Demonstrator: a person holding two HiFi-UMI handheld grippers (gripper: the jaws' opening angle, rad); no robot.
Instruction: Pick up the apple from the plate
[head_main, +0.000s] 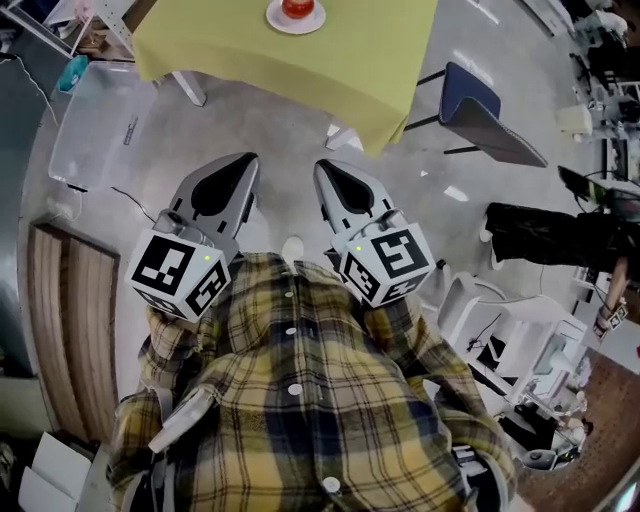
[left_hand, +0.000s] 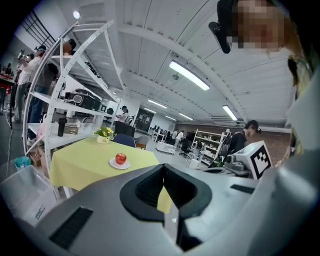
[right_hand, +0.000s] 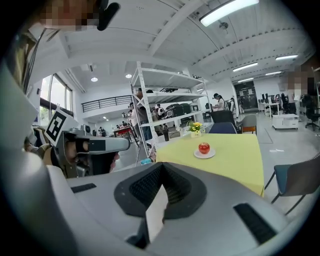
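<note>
The table in the yellow-green cloth (head_main: 300, 70) stands well ahead of you across the floor, so nothing is within reach yet. You're holding the left gripper (head_main: 243, 165) and right gripper (head_main: 327, 170) side by side by your shirt, both aimed at the table. Each has its jaws pressed together on nothing, a carrying posture, I'd say. The white plate (right_hand: 196, 155) sits on the cloth, and the red apple (right_hand: 204, 147) rests on it, untouched.
</note>
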